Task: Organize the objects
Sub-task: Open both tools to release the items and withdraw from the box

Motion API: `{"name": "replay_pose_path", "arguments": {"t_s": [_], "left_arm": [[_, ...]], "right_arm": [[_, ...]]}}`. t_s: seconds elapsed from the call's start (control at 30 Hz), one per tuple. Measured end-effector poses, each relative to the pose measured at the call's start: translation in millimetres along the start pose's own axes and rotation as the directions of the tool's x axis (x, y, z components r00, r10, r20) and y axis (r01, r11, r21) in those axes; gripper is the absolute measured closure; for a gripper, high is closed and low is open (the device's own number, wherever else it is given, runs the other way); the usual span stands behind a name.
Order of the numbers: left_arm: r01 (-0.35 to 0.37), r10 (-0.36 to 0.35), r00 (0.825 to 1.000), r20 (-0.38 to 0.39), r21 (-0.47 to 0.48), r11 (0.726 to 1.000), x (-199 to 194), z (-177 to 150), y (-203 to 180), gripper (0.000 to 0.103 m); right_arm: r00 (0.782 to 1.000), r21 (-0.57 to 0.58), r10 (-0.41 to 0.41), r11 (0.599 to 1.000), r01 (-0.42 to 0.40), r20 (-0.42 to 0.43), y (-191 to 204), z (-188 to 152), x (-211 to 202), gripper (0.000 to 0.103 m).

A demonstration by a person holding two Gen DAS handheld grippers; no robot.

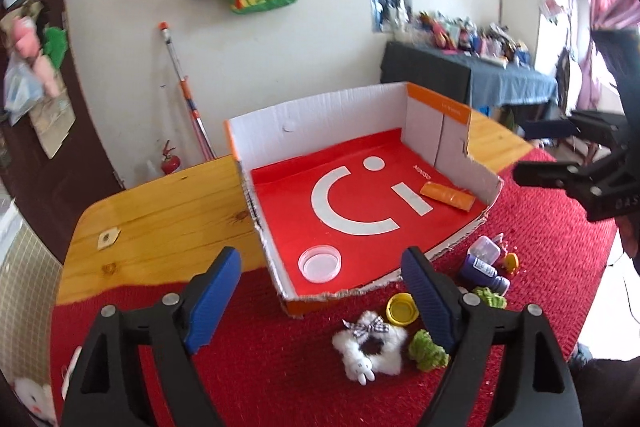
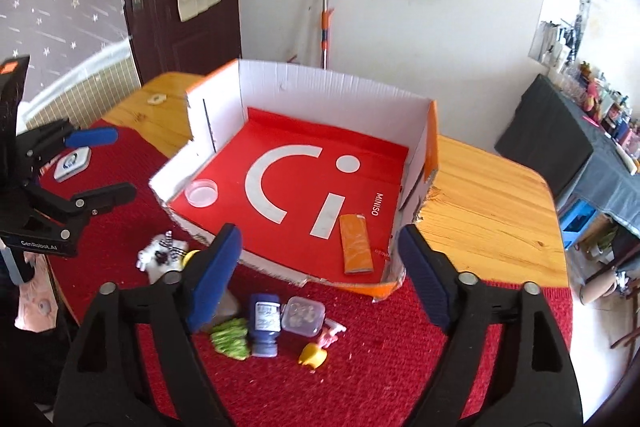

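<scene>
While both tongs hang spread with nothing between their blue pads, the cardboard box [image 1: 360, 115] sits on the wooden counter [image 1: 168, 207], its near edge over the red mat [image 1: 280, 379]. The left tongs [image 1: 324, 303] hover above the box's low front corner; the right tongs [image 2: 320, 279] hover over the opposite front edge. Each pair shows in the other's view, off to the side and also gaping.

Inside the box, on its red lining, a clear round lid [image 1: 319, 263] lies near the left tongs' corner, just beyond their tips, and an orange packet [image 2: 356, 243] lies flat near the right tongs' corner, just ahead of the right pad.

Outside the box, on the mat, the loose things lie between and below the two tongs. A white plush ring with a checked bow [image 1: 370, 349] lies just under the left tongs, with a yellow cap [image 1: 401, 310] beside their right finger and a green knitted piece [image 1: 427, 351] partly behind that finger. A dark blue bottle [image 2: 264, 323] lies on its side below the right tongs, touching a small clear container [image 2: 303, 315]; another green knitted piece [image 2: 231, 338] lies against the bottle's other side, and a yellow toy [image 2: 312, 355] and a pink item [image 2: 329, 335] rest nearby. A small white and blue pad [image 2: 72, 163] sits on the mat's far left.
</scene>
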State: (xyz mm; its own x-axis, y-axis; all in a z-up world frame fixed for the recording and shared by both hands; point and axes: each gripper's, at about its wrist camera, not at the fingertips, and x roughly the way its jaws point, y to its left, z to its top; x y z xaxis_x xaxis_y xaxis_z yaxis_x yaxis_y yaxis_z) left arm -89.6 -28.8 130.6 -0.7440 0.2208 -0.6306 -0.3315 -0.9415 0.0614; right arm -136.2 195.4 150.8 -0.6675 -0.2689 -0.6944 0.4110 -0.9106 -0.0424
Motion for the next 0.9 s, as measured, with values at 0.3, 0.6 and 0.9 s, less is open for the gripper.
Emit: {"name": "replay_pose_path", "arguments": {"t_s": [0.3,0.6,0.9], "left_arm": [[-0.099,0.106,0.991,0.086,-0.079,0.992,-26,-36,-11,0.001],[-0.100,0.108,0.993,0.040,-0.167,0.981,-17,-69,-21,0.000],[-0.132,0.130,0.991,-0.025,-0.173,0.976,6,-88,-26,0.000]], "right_arm": [[0.996,0.116,-0.045,0.993,0.036,0.081,-3,-37,-30,0.009],[0.991,0.278,-0.086,0.959,0.056,0.099,-12,-81,-16,0.008],[0.992,0.293,-0.124,0.949,0.114,0.016,-11,-103,25,0.008]]}}
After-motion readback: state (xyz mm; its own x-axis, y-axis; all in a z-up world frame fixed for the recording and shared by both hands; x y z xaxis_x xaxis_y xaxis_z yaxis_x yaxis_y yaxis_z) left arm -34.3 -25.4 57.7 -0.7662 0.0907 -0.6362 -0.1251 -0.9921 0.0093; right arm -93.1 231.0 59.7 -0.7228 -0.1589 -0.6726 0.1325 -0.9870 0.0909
